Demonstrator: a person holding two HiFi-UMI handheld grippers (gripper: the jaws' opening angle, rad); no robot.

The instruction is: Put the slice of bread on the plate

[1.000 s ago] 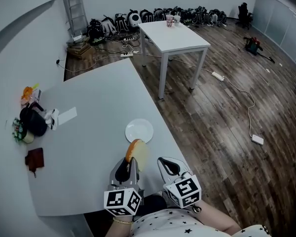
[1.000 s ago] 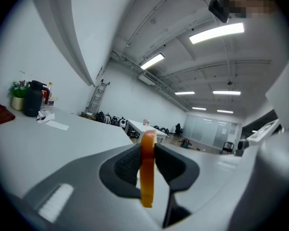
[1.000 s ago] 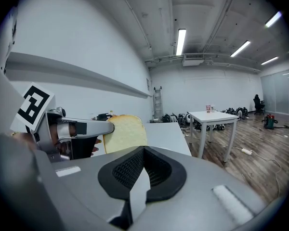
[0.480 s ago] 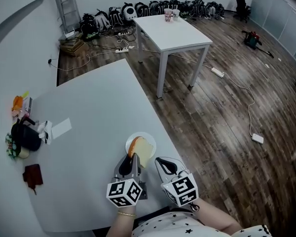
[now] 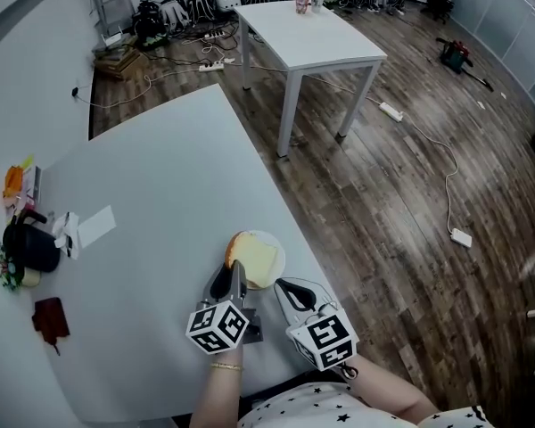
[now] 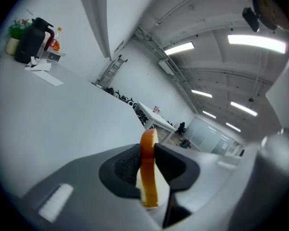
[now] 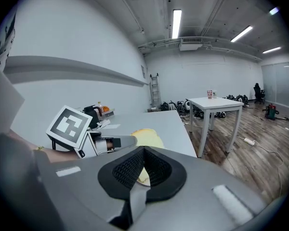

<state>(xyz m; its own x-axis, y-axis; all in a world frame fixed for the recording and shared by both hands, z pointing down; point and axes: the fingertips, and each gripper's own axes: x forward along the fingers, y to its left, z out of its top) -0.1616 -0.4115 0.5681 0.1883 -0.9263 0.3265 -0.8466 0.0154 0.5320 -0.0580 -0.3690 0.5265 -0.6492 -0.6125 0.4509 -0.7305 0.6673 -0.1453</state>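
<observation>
- A pale slice of bread with a brown crust (image 5: 257, 259) is clamped edge-on between the pads of the left claw (image 5: 235, 279).
- The slice is held over a small round white plate (image 5: 280, 250), which is set near the right edge of the light grey tabletop (image 5: 152, 203); contact between slice and plate cannot be made out.
- The right claw (image 5: 288, 288) is kept just beside the left one, its jaws pressed together with nothing gripped.
- A black jug (image 5: 31, 250) and a dark red wallet (image 5: 50, 318) are seen well apart, at the tabletop's left edge.
</observation>
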